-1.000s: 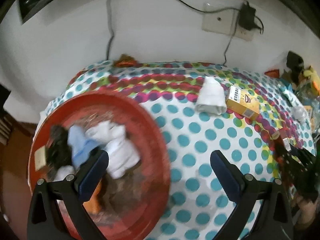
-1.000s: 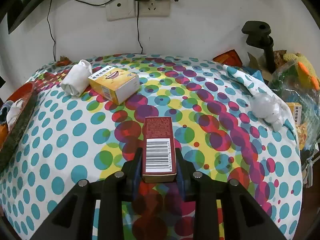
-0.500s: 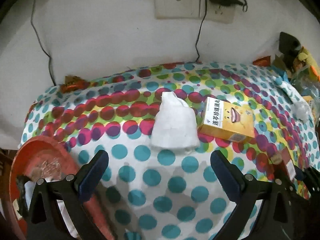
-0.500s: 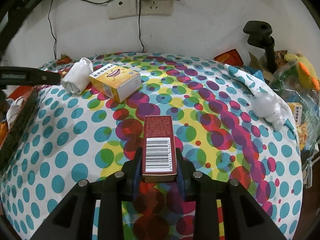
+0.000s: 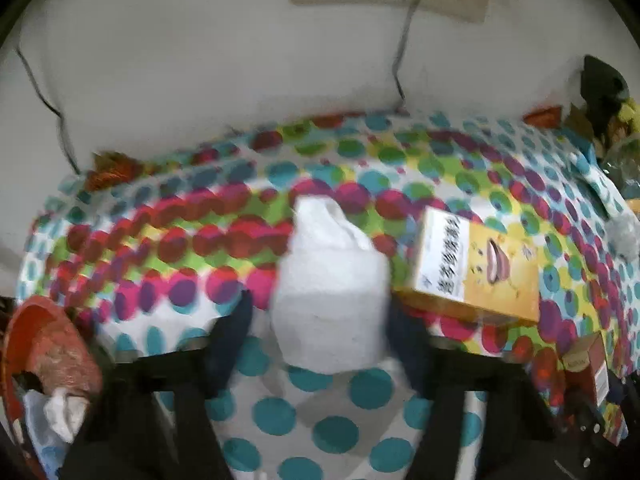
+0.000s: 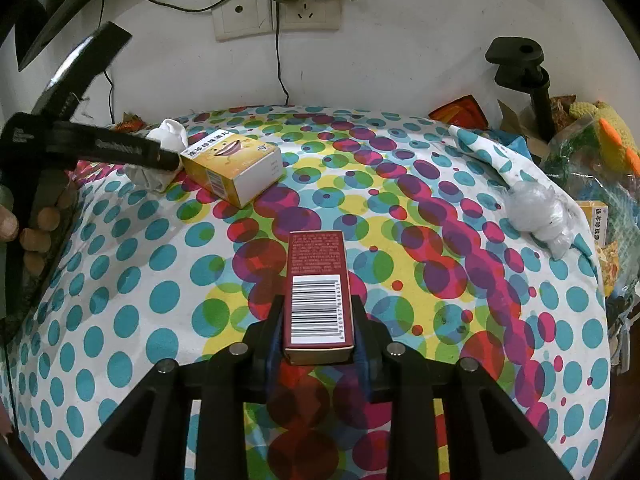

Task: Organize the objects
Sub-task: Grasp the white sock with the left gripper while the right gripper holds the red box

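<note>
While the table (image 6: 120,320) wore a polka-dot cloth below a wall socket (image 6: 308,8), the left hand-held gripper (image 5: 320,320) was closing around a white cloth bundle (image 5: 332,288); the right hand-held gripper (image 6: 318,332) clenched a red carton (image 6: 318,292).

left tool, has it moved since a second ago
Yes. The left tool swung away from the red basin, now at the picture's left edge, toward the wall, and is closing around the white rolled cloth.
</note>
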Action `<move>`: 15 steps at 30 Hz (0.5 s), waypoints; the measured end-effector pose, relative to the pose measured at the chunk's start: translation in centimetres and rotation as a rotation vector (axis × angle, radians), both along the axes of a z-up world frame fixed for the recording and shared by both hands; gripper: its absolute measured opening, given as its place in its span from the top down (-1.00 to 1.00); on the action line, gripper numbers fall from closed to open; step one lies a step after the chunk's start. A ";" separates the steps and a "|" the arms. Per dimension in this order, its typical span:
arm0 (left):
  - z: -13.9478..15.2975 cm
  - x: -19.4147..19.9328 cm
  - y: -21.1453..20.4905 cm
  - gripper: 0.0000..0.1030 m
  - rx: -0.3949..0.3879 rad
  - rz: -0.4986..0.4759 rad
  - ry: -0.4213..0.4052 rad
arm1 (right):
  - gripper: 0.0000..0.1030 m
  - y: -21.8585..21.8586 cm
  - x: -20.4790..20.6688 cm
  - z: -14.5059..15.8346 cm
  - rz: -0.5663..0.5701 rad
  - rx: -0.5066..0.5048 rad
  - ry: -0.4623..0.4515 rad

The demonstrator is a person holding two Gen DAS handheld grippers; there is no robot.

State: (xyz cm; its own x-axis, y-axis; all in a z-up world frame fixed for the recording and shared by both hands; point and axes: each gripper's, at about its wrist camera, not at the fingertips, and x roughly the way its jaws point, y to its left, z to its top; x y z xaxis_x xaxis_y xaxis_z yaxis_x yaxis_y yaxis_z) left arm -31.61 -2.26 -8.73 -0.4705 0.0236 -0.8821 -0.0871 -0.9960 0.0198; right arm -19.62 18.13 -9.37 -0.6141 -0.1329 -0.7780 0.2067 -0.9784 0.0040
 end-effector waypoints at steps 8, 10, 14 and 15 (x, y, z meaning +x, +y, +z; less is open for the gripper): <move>0.6 1.1 0.6 0.36 -0.019 -0.016 0.031 | 0.41 -0.1 0.0 0.0 0.000 0.006 0.001; 0.9 1.5 0.2 0.36 0.003 -0.007 0.028 | 0.41 -0.2 0.0 0.0 0.000 0.011 0.001; 1.2 2.9 -0.1 0.37 0.003 0.003 0.026 | 0.41 -0.2 -0.1 0.0 -0.001 0.015 0.002; 1.2 3.1 -0.1 0.37 0.001 0.005 0.024 | 0.41 -0.2 -0.1 0.0 -0.001 0.016 0.002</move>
